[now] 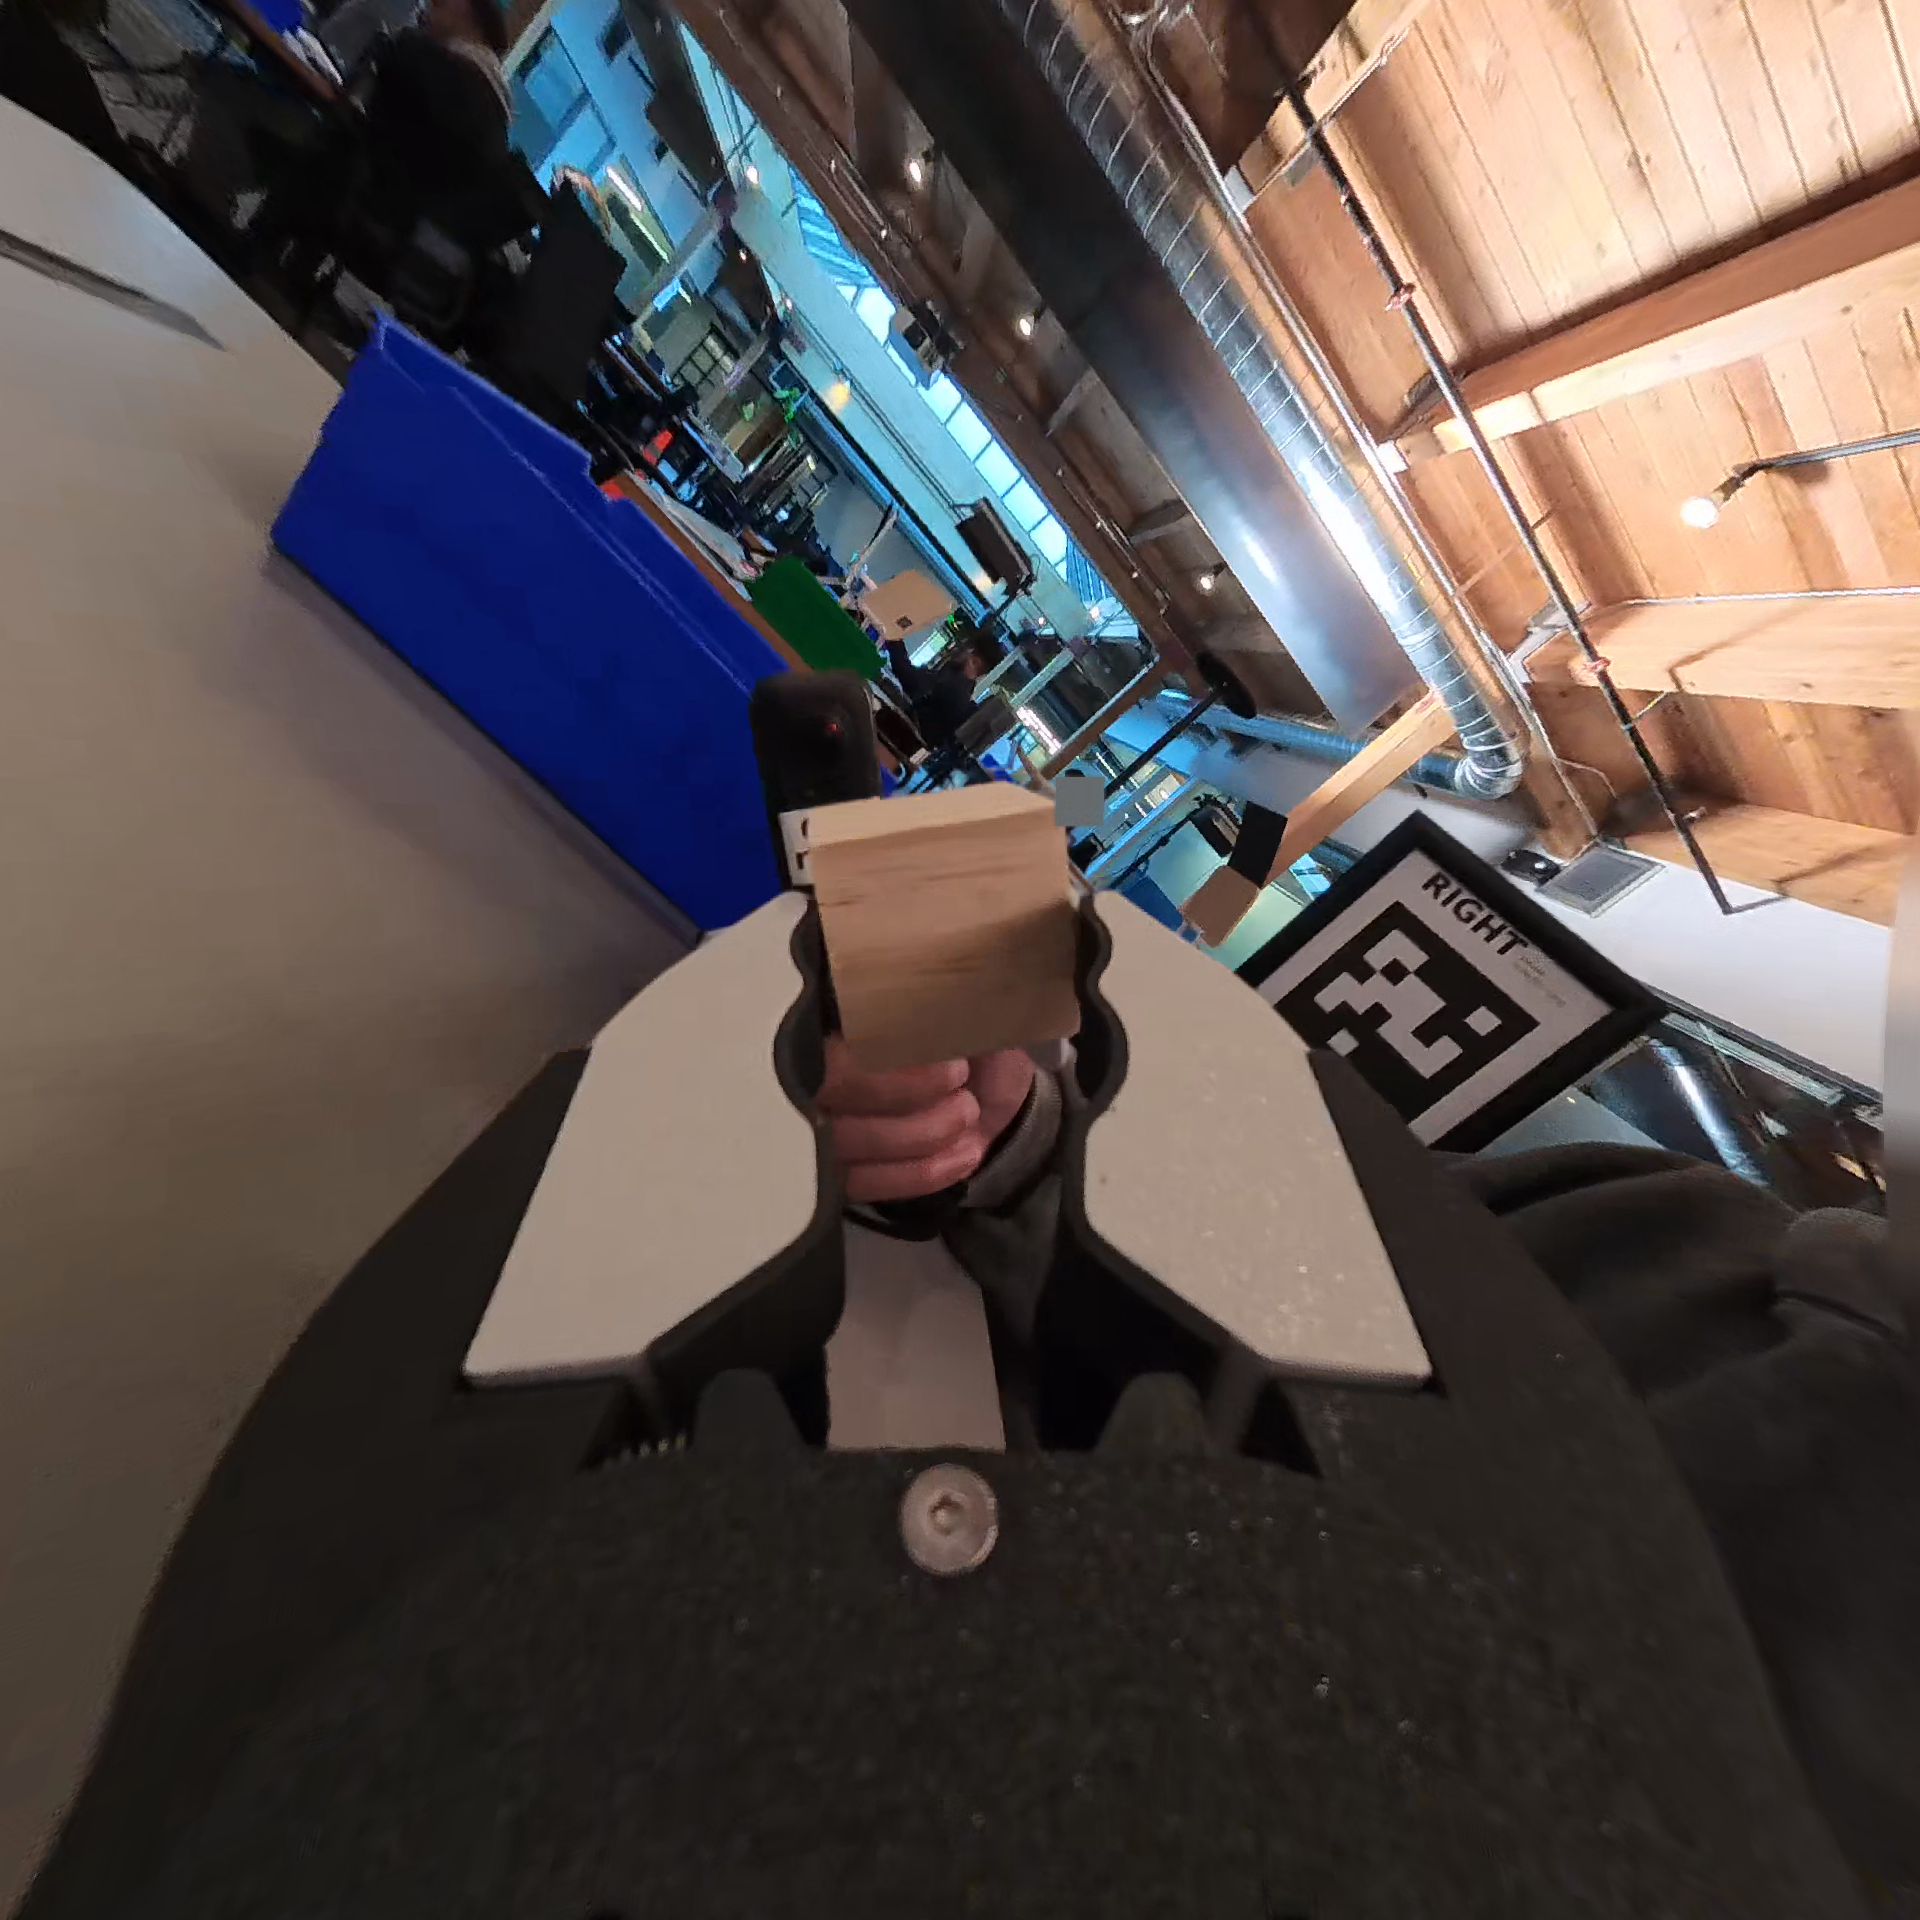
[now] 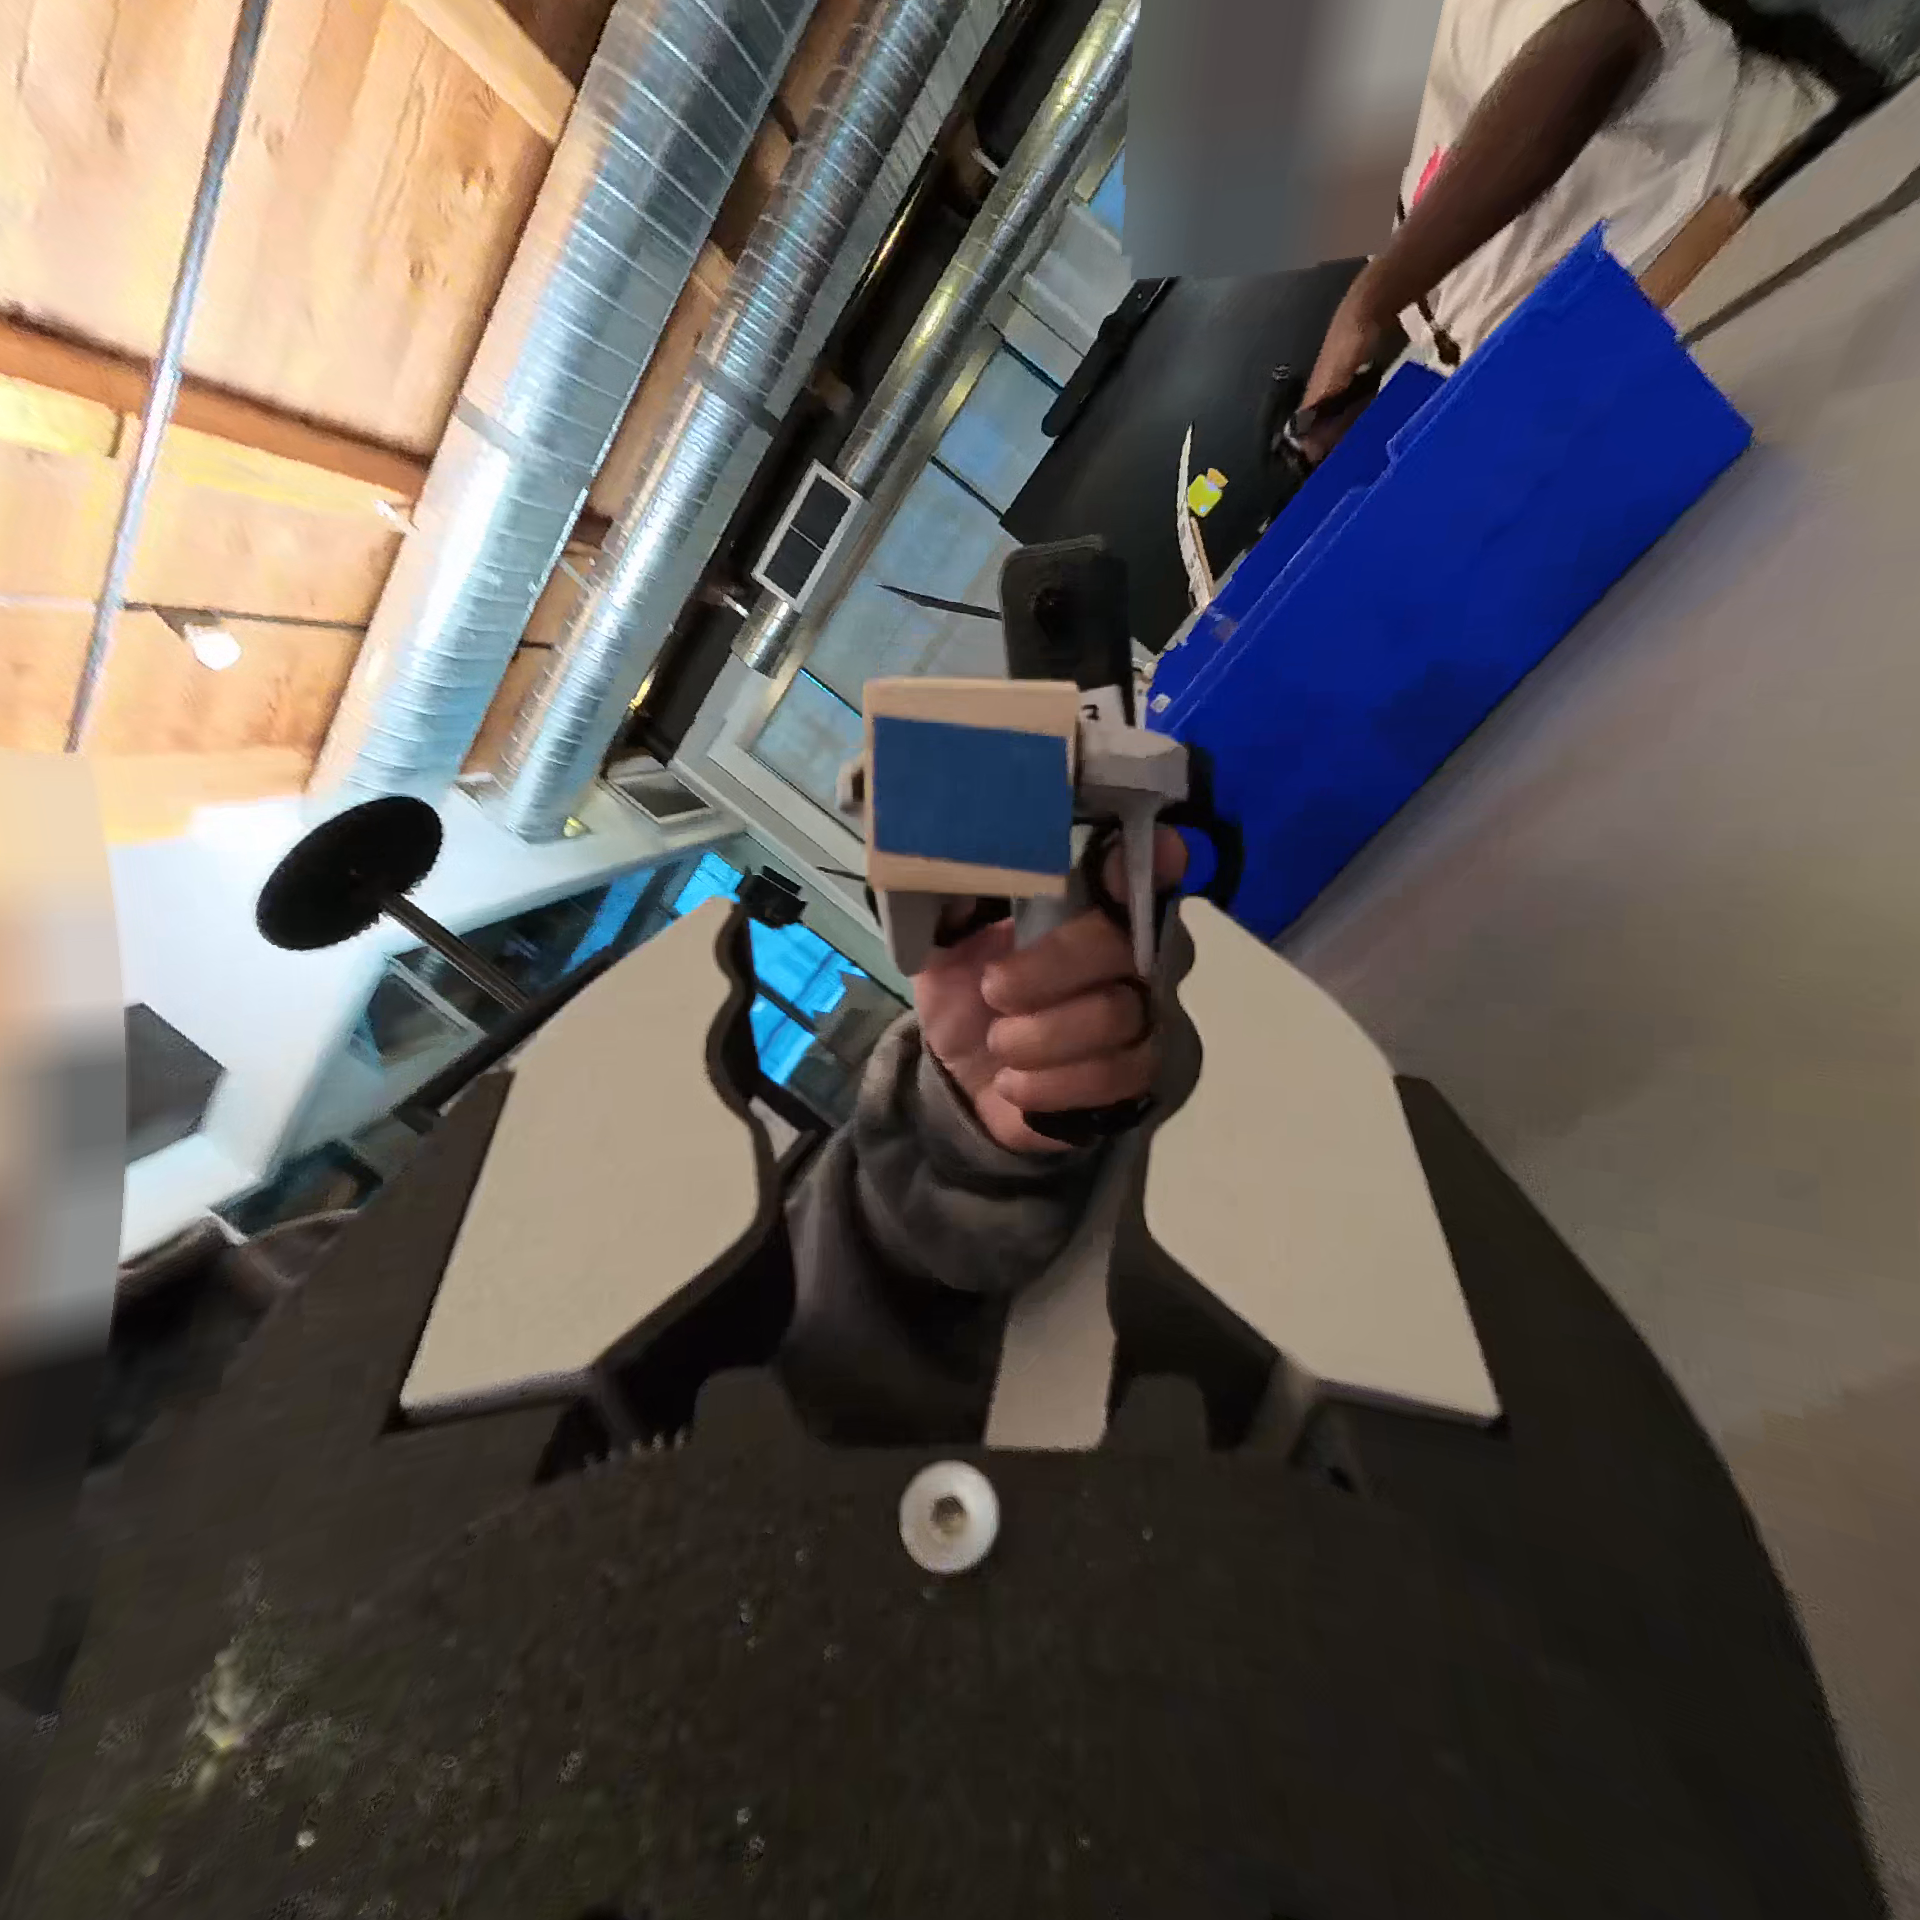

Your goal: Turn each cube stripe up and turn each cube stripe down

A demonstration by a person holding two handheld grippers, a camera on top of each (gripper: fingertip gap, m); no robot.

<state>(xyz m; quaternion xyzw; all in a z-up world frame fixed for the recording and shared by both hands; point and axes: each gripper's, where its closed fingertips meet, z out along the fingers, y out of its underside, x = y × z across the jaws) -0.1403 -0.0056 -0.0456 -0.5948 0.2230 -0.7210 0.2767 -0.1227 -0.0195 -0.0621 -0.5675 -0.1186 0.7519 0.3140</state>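
One pale wooden cube (image 1: pixel 940 914), square-edged with a visible grain, sits at the centre of the left wrist view, clamped between the smooth grey, black-rimmed fingertips of the left gripper (image 1: pixel 945 966). Only plain wood faces show here. Just behind and below it curls what appears to be the person's right hand (image 1: pixel 914 1122) in a grey sleeve. A black-and-white marker plate (image 1: pixel 1434 987) stands at right, and a glossy blue bin (image 1: pixel 520 644) rests on the white table (image 1: pixel 156 831) at upper left.

In the right wrist view, the right gripper (image 2: pixel 961 925) stands wide apart and empty. Beyond its tips, above centre, the cube (image 2: pixel 971 795) turns a matte blue stripe to the lens, pinched by grey fingers (image 2: pixel 1132 774). The left hand (image 2: pixel 1049 1029) is fisted round the handle below.
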